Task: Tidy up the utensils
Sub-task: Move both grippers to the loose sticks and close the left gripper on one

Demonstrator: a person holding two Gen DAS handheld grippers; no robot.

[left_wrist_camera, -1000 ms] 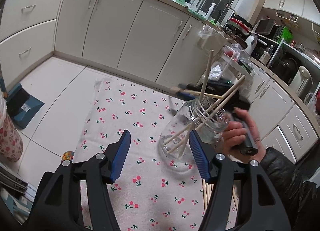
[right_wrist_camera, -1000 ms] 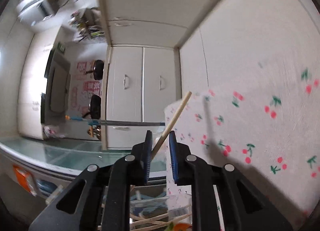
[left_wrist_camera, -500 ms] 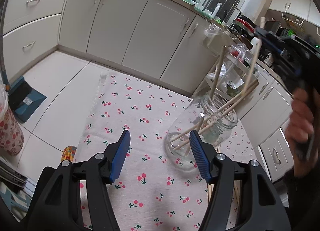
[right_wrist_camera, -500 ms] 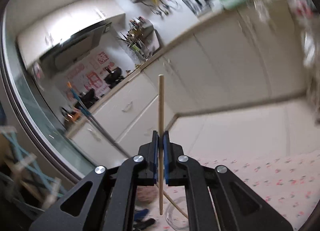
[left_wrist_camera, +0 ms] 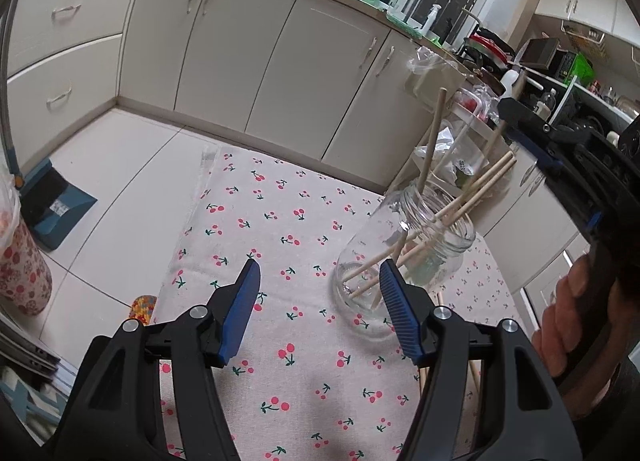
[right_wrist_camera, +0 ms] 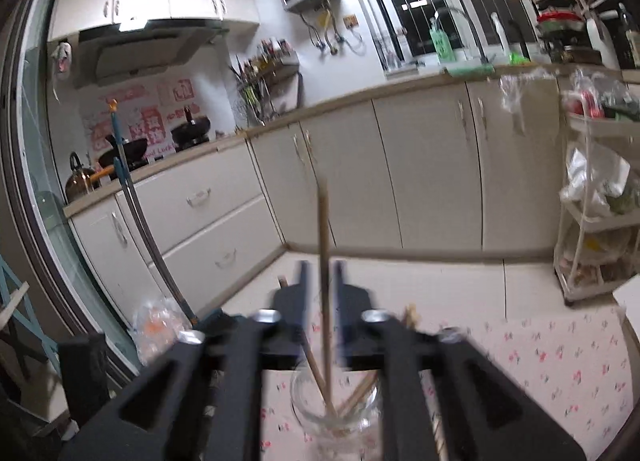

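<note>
Left wrist view. Left tool (left_wrist_camera: 320, 309) hangs over the cherry-print cloth (left_wrist_camera: 280, 221), jaws standing well apart with nothing between them. Glass jar (left_wrist_camera: 404, 261) stands on the cloth just ahead of the tool's right-hand finger, which overlaps the jar's lower wall in this view; contact cannot be told. Several wooden chopsticks (left_wrist_camera: 476, 193) sit in the jar, leaning out over its rim up and to the right; one (left_wrist_camera: 432, 137) stands steeper than the rest. More chopsticks lie flat on the cloth (left_wrist_camera: 474, 373), behind the right-hand finger. Farther right and higher, the right tool's black body with blue pads (left_wrist_camera: 532, 141) is above the jar's side, gripped by a hand (left_wrist_camera: 568, 321). Off the cloth to the left: a blue dustpan (left_wrist_camera: 56, 205) on the tiled floor.

Right wrist view, blurred. Right tool (right_wrist_camera: 320, 281) is above the jar (right_wrist_camera: 336, 409), looking down past its mouth. Its jaws have just been opening; a single chopstick (right_wrist_camera: 323, 261) stands upright in the gap between them, lower end inside the jar, and the pads show a slit of space on each side of it rather than pressing. Other chopsticks (right_wrist_camera: 360, 389) lean within the jar below. Beyond the tool: cream cabinets (right_wrist_camera: 420, 181) and a white trolley (right_wrist_camera: 592, 221) off to the right.
</note>
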